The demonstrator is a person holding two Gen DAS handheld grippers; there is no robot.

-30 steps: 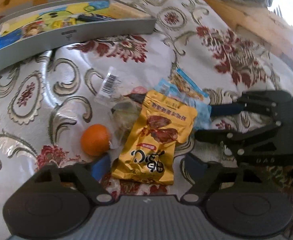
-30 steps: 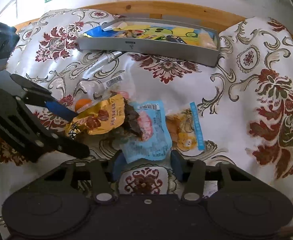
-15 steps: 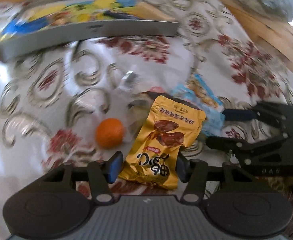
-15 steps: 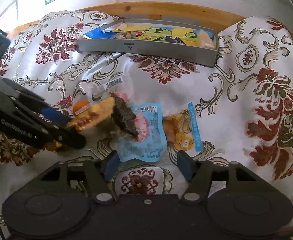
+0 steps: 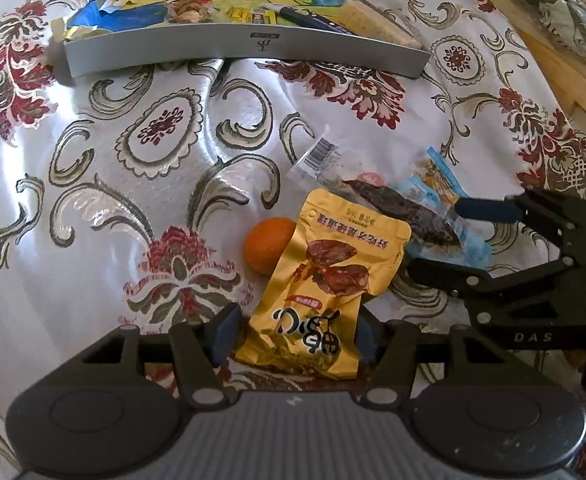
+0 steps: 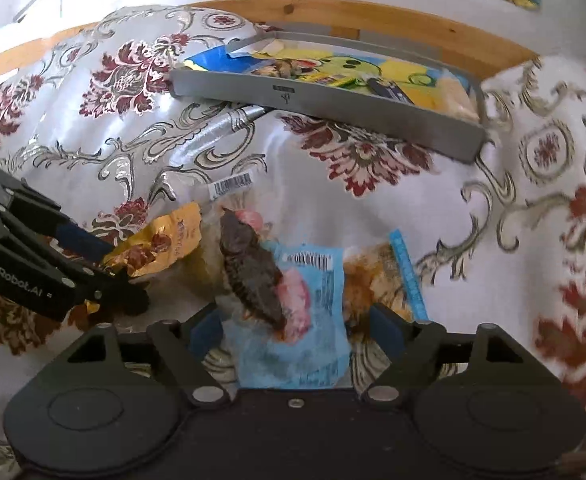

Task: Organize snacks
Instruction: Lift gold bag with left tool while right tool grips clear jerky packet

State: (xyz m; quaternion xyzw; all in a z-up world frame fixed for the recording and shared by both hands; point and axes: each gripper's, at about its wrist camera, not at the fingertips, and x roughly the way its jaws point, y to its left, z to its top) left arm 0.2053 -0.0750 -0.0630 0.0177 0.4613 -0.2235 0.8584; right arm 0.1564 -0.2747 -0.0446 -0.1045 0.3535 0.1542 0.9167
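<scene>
Two tools work below the grey tray (image 5: 245, 46): left tool (image 5: 295, 330) pinches the gold packet (image 5: 321, 280); right tool (image 6: 295, 330) straddles the blue packet (image 6: 305, 344), unclosed. Close squarely, lift clear.

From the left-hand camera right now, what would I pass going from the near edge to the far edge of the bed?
Left gripper → yellow snack bag → orange → barcode wrapper → grey tray.
</scene>
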